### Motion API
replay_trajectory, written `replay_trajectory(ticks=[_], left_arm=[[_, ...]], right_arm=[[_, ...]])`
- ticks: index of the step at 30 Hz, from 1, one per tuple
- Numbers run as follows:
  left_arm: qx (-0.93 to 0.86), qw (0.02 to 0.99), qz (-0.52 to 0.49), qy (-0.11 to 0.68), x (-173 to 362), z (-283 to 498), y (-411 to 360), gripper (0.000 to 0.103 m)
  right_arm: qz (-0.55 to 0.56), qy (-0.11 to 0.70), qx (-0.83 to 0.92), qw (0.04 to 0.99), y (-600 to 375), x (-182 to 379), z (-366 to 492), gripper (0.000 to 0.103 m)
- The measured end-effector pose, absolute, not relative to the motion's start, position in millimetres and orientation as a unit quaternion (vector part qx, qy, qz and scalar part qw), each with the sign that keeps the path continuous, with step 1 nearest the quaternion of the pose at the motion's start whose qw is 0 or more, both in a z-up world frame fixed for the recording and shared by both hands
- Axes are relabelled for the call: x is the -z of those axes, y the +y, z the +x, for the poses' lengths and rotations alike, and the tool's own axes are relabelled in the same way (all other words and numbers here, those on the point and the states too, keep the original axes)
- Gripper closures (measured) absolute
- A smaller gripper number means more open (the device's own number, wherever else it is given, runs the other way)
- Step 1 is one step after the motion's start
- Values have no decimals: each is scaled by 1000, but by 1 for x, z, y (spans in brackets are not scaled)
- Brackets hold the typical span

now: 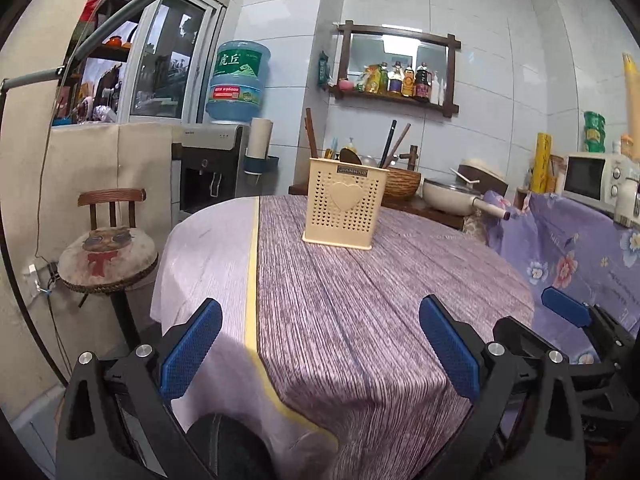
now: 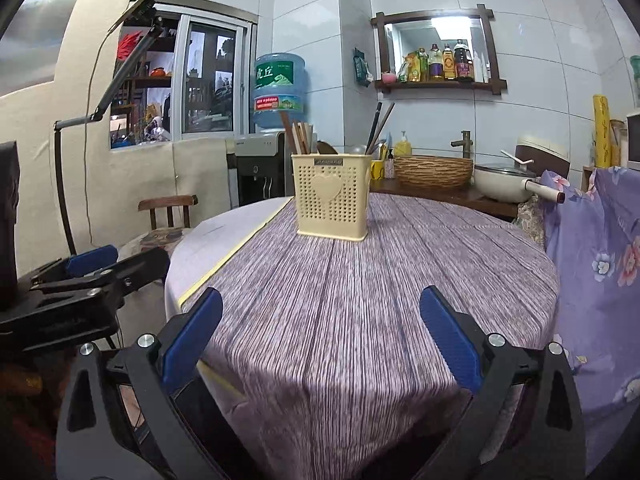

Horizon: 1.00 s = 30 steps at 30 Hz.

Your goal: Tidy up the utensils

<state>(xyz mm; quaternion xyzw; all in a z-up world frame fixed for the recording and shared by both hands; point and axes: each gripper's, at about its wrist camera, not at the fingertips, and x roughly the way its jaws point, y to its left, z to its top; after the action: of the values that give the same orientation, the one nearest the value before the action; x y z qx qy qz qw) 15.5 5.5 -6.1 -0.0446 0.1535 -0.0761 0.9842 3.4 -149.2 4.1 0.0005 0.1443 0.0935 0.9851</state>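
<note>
A cream holder (image 1: 345,204) with small holes and a heart on its front stands upright on the far part of the round table (image 1: 360,320), on the purple striped cloth. Some utensils (image 2: 298,134) stick up from it. The left gripper (image 1: 320,344) hangs over the near edge of the table, its blue fingers spread wide and holding nothing. The right gripper (image 2: 320,332) is beside it, also wide apart and with nothing between the fingers. Both are well apart from the holder.
</note>
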Motion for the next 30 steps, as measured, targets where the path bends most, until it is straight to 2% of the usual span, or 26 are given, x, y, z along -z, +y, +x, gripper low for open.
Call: replay_trajectory(ticks=[30], left_arm=[[59,985,-72,144,11,-1,16,5]], right_arm=[[17,137,-78,987,-164,-10,-4,5]])
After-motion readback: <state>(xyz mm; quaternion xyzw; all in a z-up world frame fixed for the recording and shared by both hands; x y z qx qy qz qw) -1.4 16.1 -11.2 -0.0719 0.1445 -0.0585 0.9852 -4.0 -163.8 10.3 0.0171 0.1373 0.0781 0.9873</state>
